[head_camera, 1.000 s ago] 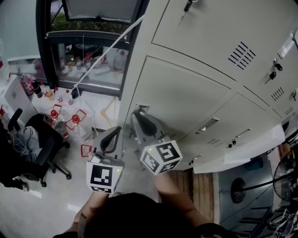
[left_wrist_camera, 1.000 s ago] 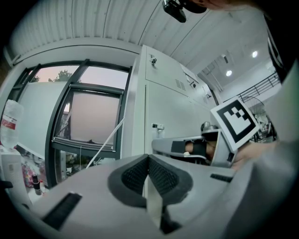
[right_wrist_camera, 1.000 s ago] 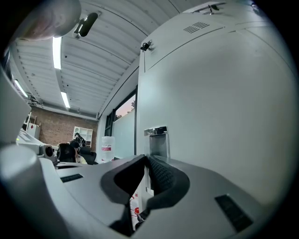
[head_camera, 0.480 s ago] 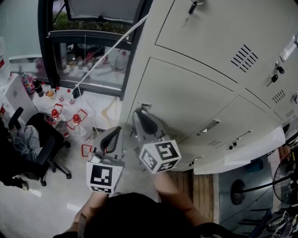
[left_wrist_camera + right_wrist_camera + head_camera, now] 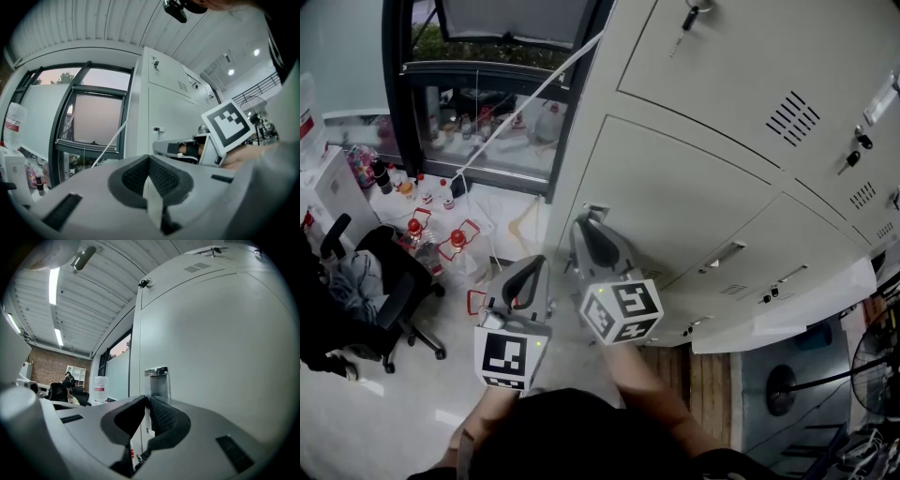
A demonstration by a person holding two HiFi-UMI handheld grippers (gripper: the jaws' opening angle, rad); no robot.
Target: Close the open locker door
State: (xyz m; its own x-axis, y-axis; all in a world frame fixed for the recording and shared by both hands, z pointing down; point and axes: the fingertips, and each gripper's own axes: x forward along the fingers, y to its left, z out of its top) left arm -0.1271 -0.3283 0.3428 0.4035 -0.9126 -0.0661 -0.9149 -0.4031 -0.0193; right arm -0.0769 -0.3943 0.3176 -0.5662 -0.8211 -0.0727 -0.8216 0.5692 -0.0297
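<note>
Practically closed, right tool (image 5: 146, 399) sits at door latch (image 5: 157, 380).

The lockers (image 5: 722, 187) run off the head view's top and right edges.

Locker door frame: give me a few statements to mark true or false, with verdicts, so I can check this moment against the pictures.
1. The left gripper has its jaws together with nothing between them. True.
2. The left gripper rests against the locker door. False: it is held apart from the door, left of the right gripper.
3. The right gripper's tips are close to the metal latch at the door's edge. True.
4. No locker has a key in its lock. False: a key hangs in the lock at the top of the head view.
5. The office chair stands right of the lockers in the head view. False: it is at the left.
</note>
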